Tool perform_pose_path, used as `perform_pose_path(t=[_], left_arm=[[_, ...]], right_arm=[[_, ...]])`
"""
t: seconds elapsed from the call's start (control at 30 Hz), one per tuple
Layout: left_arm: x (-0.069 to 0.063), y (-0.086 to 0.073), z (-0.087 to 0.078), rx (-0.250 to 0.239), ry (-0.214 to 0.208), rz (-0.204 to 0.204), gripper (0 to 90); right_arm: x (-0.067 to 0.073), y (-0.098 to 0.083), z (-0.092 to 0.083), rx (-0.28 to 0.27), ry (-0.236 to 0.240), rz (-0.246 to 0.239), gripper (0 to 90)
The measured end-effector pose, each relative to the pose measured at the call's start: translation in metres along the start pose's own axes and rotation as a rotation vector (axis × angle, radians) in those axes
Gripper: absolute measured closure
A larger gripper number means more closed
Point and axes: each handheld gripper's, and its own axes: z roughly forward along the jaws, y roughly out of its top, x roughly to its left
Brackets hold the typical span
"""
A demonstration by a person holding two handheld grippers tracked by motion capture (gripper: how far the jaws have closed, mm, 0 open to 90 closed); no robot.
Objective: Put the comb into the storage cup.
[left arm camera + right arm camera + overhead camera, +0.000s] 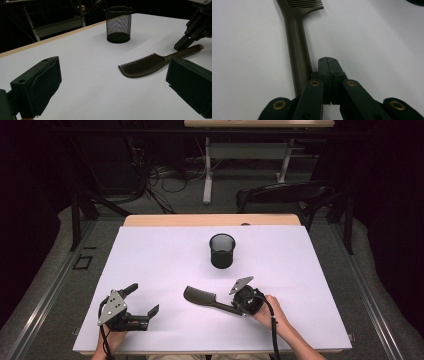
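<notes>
A dark comb (200, 296) lies flat on the white table (165, 255), teeth end to the left and handle toward my right gripper (236, 309). In the right gripper view that gripper (328, 60) has its jaws pressed together with nothing between them. The comb's handle (297, 52) runs just beside them on the left and passes under the linkage. My left gripper (145, 298) rests near the front left of the table, open and holding nothing. Between its wide-apart pads (37, 86) I see the comb (142, 66), and farther off the right gripper (181, 45) at the handle's end.
A black mesh cup (222, 250) stands upright at the table's middle back, also seen as the cup (118, 23) in the left gripper view. Beyond the far edge are a dark chair (285, 192) and another desk's legs.
</notes>
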Motion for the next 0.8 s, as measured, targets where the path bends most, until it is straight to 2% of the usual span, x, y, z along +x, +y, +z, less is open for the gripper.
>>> perform_pose_path(t=[0.8], left_arm=[[-0.0002, -0.0001, 0.0006, 0.003, -0.004, -0.001, 0.0]], right_arm=[[0.0039, 0.0002, -0.0015, 0.016, 0.009, 0.007, 90.0]])
